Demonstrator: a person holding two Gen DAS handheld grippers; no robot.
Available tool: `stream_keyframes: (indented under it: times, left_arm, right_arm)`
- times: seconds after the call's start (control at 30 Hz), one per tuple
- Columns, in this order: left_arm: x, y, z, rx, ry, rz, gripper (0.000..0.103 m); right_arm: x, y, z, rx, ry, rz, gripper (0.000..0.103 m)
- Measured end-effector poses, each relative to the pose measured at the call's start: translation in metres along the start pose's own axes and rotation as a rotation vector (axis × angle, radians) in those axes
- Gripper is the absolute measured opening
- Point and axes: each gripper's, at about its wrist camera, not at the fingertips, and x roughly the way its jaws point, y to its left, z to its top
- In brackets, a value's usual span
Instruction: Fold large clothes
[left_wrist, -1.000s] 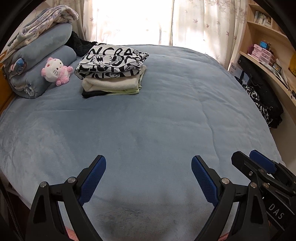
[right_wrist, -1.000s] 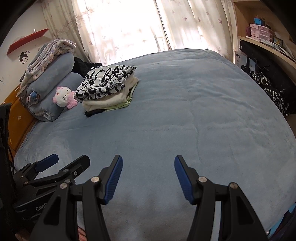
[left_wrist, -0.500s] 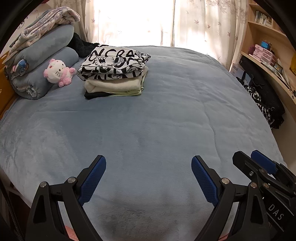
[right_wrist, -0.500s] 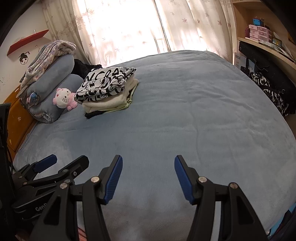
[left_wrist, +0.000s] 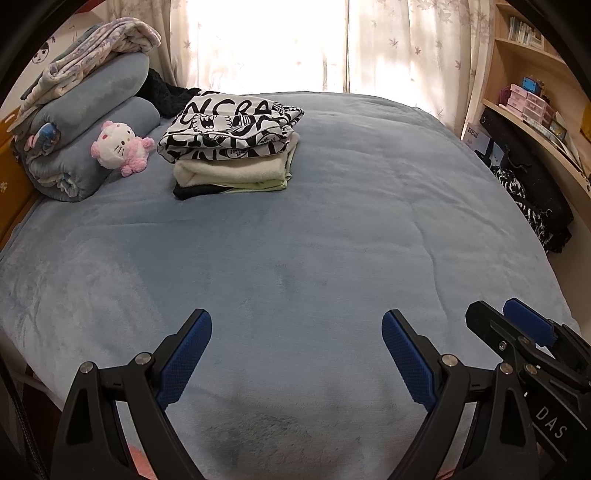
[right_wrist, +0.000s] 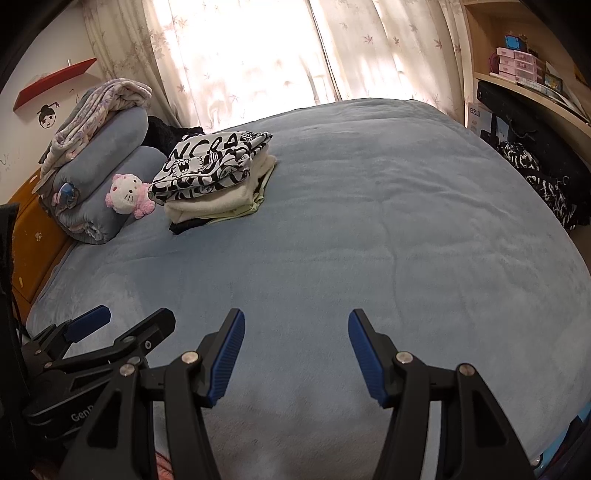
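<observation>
On bed (left_wrist: 332, 240): one four-garment stack (left_wrist: 232, 144).

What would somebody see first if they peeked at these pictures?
Probably the stack of folded clothes at the far left of the big blue bed, topped by a black-and-white lettered garment. Just left of it a pink-and-white plush cat leans on rolled blue bedding. Up close, the left gripper and right gripper both hang open and empty over the blanket.
</observation>
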Motion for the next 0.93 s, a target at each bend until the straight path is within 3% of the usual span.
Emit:
stream_keyframes:
  times: [0.93]
  left_arm:
    - [0.0005, 0.0048, 0.0009, 0.013, 0.001, 0.009, 0.089]
  right_arm:
    - [0.0024, 0.004, -0.0024, -0.002, 0.005, -0.007, 0.059]
